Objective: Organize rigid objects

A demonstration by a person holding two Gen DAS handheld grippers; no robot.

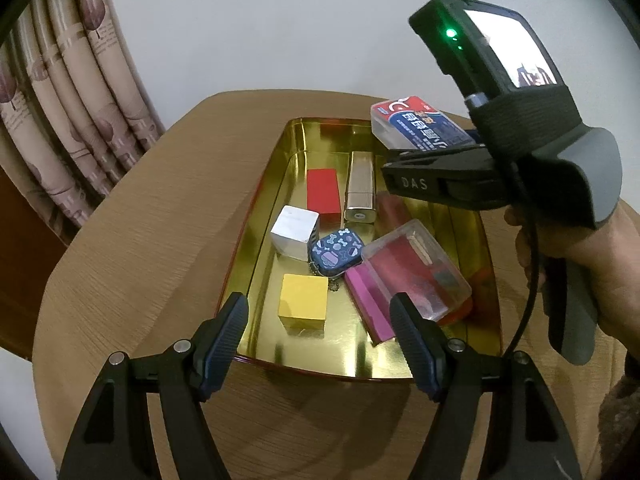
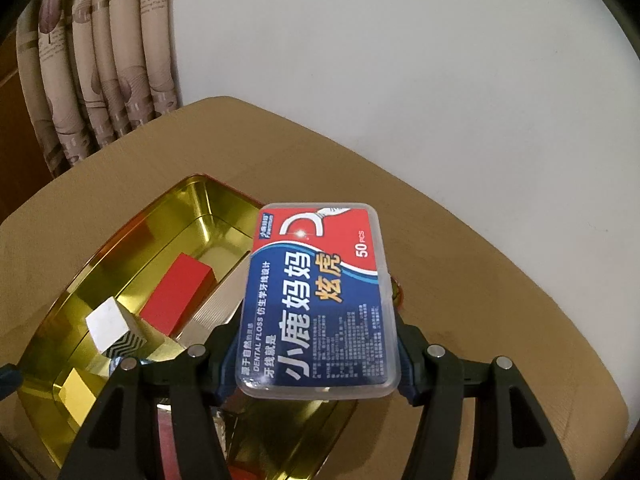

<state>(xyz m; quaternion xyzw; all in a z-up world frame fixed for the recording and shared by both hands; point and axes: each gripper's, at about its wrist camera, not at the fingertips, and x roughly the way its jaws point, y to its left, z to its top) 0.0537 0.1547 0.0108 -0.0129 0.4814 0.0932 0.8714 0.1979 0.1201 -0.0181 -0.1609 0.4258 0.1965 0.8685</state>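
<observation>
Dental floss box [image 2: 318, 304]: a clear plastic case with a red-and-blue label marked "DENTAL FLOSS" and "50 PCS", held in the air above the right-hand rim of the gold tin. The right gripper [image 2: 316, 364] has it clamped across its short sides, its fingers [image 2: 226, 364] pressed against both edges, so they stand part-way apart at the width of the box. In the left wrist view the same box [image 1: 416, 126] juts from the right gripper [image 1: 416, 160], which a hand [image 1: 576, 248] carries over the tin's far right corner.

Gold tin [image 1: 256, 264]: a shallow rectangular tray with a mirror-like gold inside, resting on the tan tabletop [image 1: 140, 240]. Inside it lie a red block [image 1: 323, 196], a ribbed silver case [image 1: 360, 188] just beside the red block, a white cube [image 1: 294, 237], a blue patterned pouch [image 1: 337, 255] touching the cube, a yellow cube [image 1: 303, 305], and a clear lidded box [image 1: 416, 276] lying tilted over a pink block [image 1: 366, 304].

Left gripper [image 1: 320, 344]: poised over the near rim of the tin, its fingers [image 1: 224, 344] wide apart and holding nothing; the yellow cube shows between them.

Background: a patterned curtain [image 1: 72, 112] at the left and a plain white wall [image 1: 260, 32] behind the tabletop.
</observation>
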